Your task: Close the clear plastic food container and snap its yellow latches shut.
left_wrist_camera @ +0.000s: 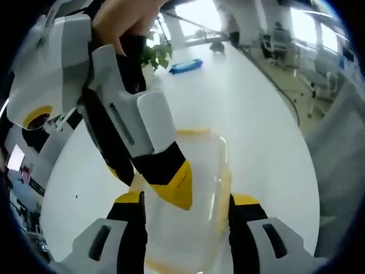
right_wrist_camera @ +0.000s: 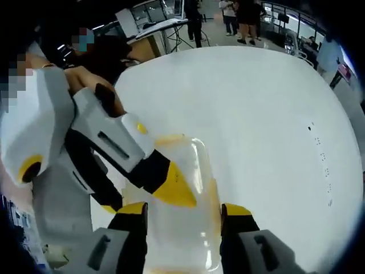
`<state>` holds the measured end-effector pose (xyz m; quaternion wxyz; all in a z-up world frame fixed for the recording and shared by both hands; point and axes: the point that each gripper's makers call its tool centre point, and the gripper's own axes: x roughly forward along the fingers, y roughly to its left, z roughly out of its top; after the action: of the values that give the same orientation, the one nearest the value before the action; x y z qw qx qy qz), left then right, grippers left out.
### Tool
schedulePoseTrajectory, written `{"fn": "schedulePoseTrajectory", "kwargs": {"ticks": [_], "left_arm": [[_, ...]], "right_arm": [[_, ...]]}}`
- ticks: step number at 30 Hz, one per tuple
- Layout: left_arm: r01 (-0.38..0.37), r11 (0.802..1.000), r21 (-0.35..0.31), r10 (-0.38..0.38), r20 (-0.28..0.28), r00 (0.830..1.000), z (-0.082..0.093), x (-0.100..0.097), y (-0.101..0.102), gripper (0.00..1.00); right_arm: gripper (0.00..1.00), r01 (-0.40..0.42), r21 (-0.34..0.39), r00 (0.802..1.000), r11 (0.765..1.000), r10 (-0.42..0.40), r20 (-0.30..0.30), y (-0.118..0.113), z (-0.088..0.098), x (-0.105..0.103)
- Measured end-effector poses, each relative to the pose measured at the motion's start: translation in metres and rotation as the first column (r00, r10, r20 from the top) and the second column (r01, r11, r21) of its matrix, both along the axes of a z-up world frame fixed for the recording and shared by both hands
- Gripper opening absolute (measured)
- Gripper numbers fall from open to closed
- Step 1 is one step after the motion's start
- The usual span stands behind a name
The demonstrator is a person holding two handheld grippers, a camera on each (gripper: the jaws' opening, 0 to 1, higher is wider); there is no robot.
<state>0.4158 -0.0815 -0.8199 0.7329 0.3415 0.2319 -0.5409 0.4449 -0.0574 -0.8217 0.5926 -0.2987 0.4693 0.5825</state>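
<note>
Left gripper view shows the clear plastic food container with yellow latches (left_wrist_camera: 194,188) on the round white table (left_wrist_camera: 251,114), between both spread grippers; latching looks underway, next needing a firm press on a latch

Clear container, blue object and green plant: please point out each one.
clear container (left_wrist_camera: 199,165), left gripper view, lid surface.
blue object (left_wrist_camera: 186,66), left gripper view, its middle.
green plant (left_wrist_camera: 160,55), left gripper view, leaves.

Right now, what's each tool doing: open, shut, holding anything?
Left tool: open, jaws either side of the clear container, not clamped.
Right tool: open, jaws astride the same container, gripping nothing.
</note>
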Motion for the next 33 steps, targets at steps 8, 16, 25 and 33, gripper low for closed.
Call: {"fn": "schedulePoseTrajectory", "kwargs": {"ticks": [8, 16, 25, 33], "left_arm": [[0.016, 1.0, 0.016, -0.015, -0.004, 1.0, 0.001, -0.002, 0.001, 0.55], [0.048, 0.999, 0.013, -0.047, -0.028, 0.998, 0.004, -0.002, 0.003, 0.56], [-0.007, 0.997, -0.076, 0.002, -0.071, 0.998, 0.018, -0.008, 0.008, 0.5], [-0.15, 0.971, -0.185, 0.124, -0.143, 0.982, 0.039, 0.004, 0.019, 0.47]], "right_arm": [[0.49, 0.071, 0.01, 0.997, 0.997, -0.072, 0.041, 0.0, 0.002, -0.001], [0.49, 0.146, 0.062, 0.986, 0.987, -0.151, 0.072, -0.001, 0.005, -0.001], [0.48, 0.369, 0.189, 0.919, 0.91, -0.387, 0.069, -0.002, 0.008, 0.007], [0.5, 0.516, 0.27, 0.825, 0.813, -0.556, 0.099, -0.02, 0.021, 0.014]]}}
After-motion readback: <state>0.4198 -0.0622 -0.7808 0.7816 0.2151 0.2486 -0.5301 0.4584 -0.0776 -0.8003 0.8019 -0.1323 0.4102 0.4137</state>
